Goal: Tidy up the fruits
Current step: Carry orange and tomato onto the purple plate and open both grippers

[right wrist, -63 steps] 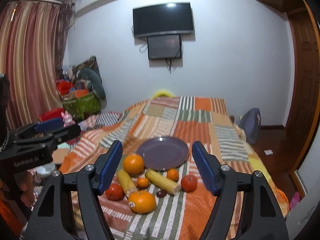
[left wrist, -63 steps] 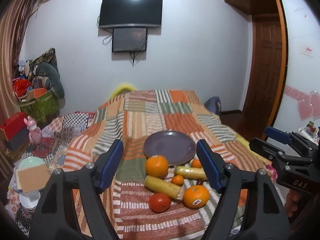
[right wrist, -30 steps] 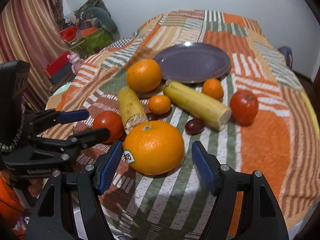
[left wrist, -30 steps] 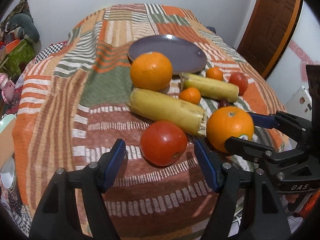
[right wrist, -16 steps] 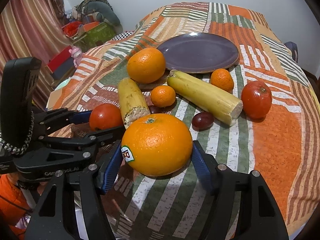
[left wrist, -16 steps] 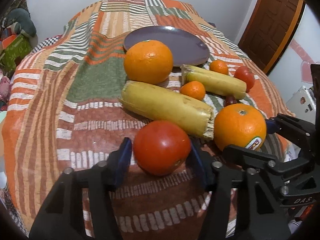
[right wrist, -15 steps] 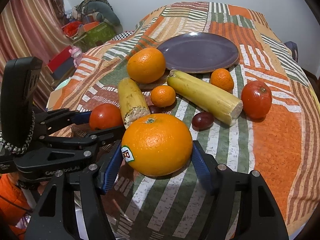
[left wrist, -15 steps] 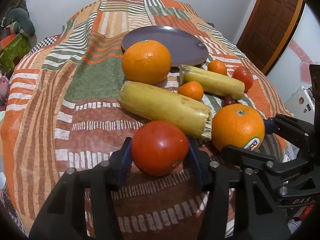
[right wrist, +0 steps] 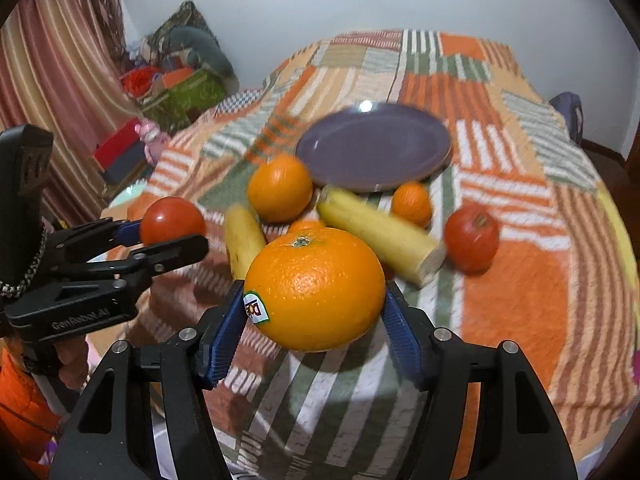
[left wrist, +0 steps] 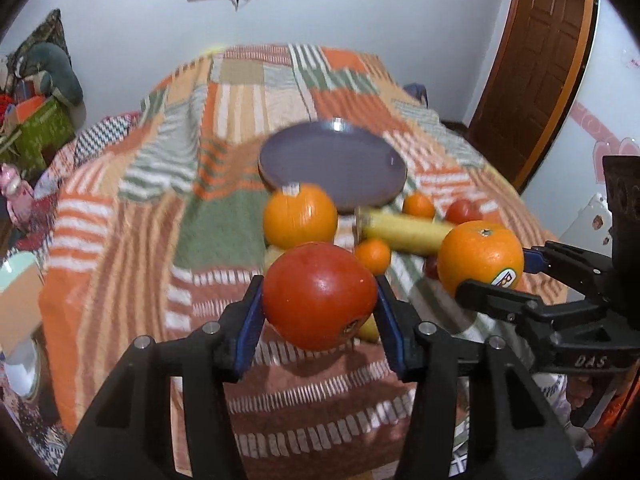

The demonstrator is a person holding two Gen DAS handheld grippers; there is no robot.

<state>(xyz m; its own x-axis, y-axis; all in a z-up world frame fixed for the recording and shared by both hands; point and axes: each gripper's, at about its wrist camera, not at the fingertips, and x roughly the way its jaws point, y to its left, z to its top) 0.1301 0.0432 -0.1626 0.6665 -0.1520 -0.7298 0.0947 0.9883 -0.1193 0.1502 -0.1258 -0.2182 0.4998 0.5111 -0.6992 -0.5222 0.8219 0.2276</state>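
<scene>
A purple plate [left wrist: 332, 168] is seen on the striped patchwork blanket [left wrist: 132, 240], with nothing lying in it; its glazed surface carries a small bright highlight near the far rim. Just in front of the plate a cluster of fruit is spread on the blanket: a second orange [right wrist: 280, 188] touching the plate's near edge, a long yellow banana piece [right wrist: 380, 236] with a cut end, a shorter banana piece [right wrist: 244, 240] beside it, a small mandarin [right wrist: 412, 204] by the plate rim, another small mandarin [left wrist: 373, 255] partly hidden among the fruit, and a loose red tomato [right wrist: 472, 238] lying apart to the right.

A smooth, glossy red tomato [left wrist: 320, 296], bearing a small sticker low on its side, is clamped between the blue pads of the left gripper [left wrist: 320, 312] and is held raised above the blanket. A large orange [right wrist: 316, 288], dimpled in skin, with its stem scar upward and an oval label on its left side, is gripped between the pads of the right gripper [right wrist: 314, 320] and is likewise held clear of the blanket. Both held fruits are positioned short of the plate, side by side.
</scene>
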